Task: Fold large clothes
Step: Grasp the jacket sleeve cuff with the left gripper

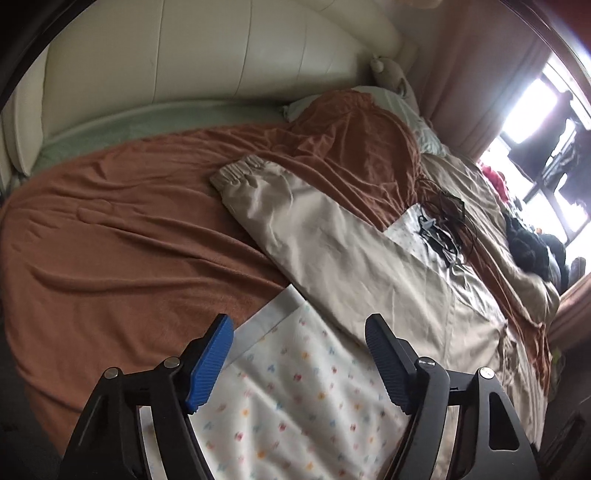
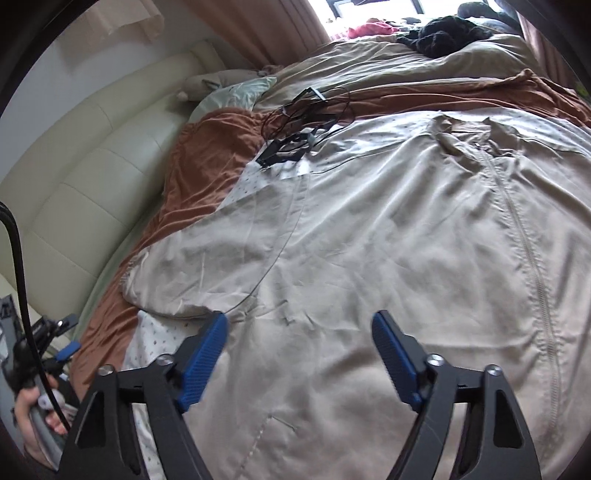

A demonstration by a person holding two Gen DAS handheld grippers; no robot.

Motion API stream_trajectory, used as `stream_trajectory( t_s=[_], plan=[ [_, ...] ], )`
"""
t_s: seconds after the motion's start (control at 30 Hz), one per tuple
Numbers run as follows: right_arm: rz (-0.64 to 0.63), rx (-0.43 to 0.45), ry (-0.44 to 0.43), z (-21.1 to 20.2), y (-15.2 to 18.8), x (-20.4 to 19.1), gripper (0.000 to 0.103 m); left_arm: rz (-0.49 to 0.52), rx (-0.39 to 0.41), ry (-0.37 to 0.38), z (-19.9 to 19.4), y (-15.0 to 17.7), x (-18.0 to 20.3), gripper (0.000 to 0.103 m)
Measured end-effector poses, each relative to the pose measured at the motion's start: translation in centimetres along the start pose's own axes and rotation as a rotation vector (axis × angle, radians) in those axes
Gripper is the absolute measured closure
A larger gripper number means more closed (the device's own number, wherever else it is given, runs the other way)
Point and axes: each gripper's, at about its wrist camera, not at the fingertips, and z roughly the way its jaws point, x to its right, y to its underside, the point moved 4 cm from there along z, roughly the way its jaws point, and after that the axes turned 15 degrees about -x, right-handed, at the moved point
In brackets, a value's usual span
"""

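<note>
A large beige jacket (image 2: 369,229) lies spread flat on the bed, its zipper (image 2: 532,258) running down the right side. One sleeve (image 1: 295,221) with an elastic cuff (image 1: 236,171) reaches out over the brown blanket. My left gripper (image 1: 297,325) hovers open over a white cloth with small coloured prints (image 1: 295,398), just beside the sleeve's lower edge. My right gripper (image 2: 300,319) is open above the jacket's body, nothing between its blue pads. A hand (image 2: 33,410) holding the left gripper shows at the lower left of the right wrist view.
A brown blanket (image 1: 110,240) covers the bed, with a cream padded headboard (image 1: 166,62) behind it. A tangle of black cables (image 2: 303,122) lies near the jacket's shoulder. Pillows (image 2: 236,92), a beige duvet (image 2: 369,66) and dark clothes (image 2: 443,33) lie toward the window.
</note>
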Motion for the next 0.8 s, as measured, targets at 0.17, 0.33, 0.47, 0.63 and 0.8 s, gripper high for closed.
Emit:
stream_trajectory(
  t_s=[0.17,0.33,0.47,0.63,0.8],
  plan=[
    [0.003,-0.02,-0.01,1.9,-1.4,-0.2,0.041,-0.009,-0.017,-0.033,3.4,-2.9,0.0,0.032],
    [0.017,-0.053,-0.021,4.7,-2.9,-0.3,0.062,-0.026,-0.041,-0.033,6.5,-5.3,-0.4,0.043],
    [0.067,-0.095,-0.073,7.3,-3.7,0.1,0.064,-0.047,-0.019,-0.031,8.2,-7.8,-1.1,0.044],
    [0.103,-0.149,-0.158,10.0,-3.9,-0.4,0.077,-0.087,-0.045,-0.067,11.3,-10.1,-2.9,0.044],
    [0.138,-0.204,-0.244,11.9,-2.8,-1.3,0.089,-0.111,-0.062,-0.089,14.0,-11.6,-4.4,0.06]
  ],
)
